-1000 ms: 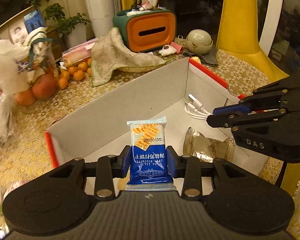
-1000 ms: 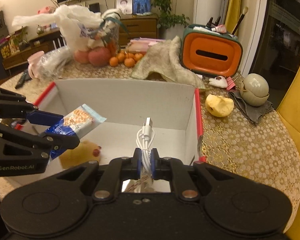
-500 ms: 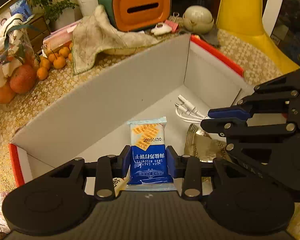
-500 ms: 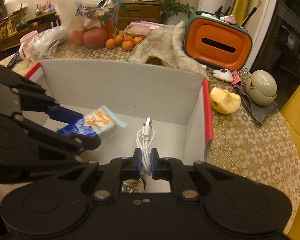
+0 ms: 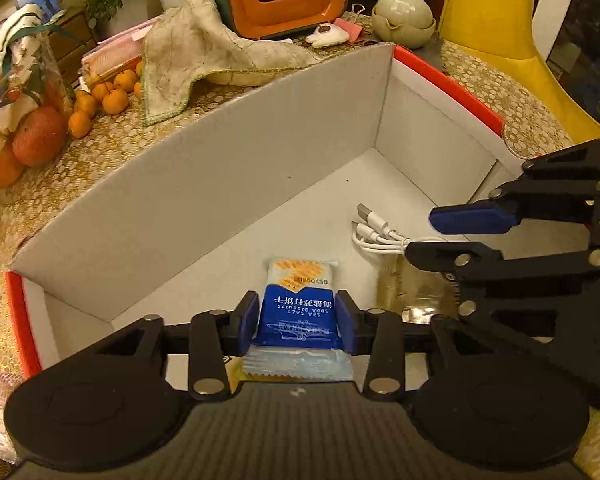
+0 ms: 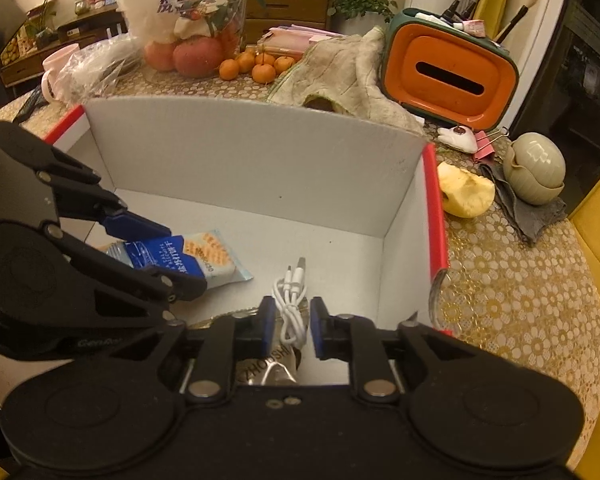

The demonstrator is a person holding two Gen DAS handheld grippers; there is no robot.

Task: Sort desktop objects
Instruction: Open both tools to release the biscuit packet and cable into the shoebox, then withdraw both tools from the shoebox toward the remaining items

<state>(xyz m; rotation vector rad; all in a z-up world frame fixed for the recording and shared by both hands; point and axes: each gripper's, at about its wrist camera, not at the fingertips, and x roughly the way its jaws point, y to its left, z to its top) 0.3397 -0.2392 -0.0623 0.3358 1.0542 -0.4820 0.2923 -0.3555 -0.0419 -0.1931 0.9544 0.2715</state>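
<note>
Both claws reach down into the white cardboard box (image 5: pixel 228 184) with red edges that fills the middle of each view. The left claw (image 5: pixel 296 322) is opening, and the blue soda biscuit packet (image 5: pixel 298 308) sits between its blue pads with a slim gap showing on either side, its far end down on the box floor. The right claw (image 6: pixel 292 326) is opening too; the coiled white charging cable (image 6: pixel 290 300) lies loose between its pads, over a crinkled gold snack wrapper (image 6: pixel 268 372) (partly hidden by the claw). Behind the box's far wall, on the gold-patterned table (image 6: pixel 512 288), stand an orange tissue holder (image 6: pixel 452 80), a rumpled cloth (image 6: pixel 340 72), small oranges (image 6: pixel 256 66), and at right a bitten apple (image 6: pixel 466 194) beside a green ceramic pot (image 6: pixel 534 168).
</note>
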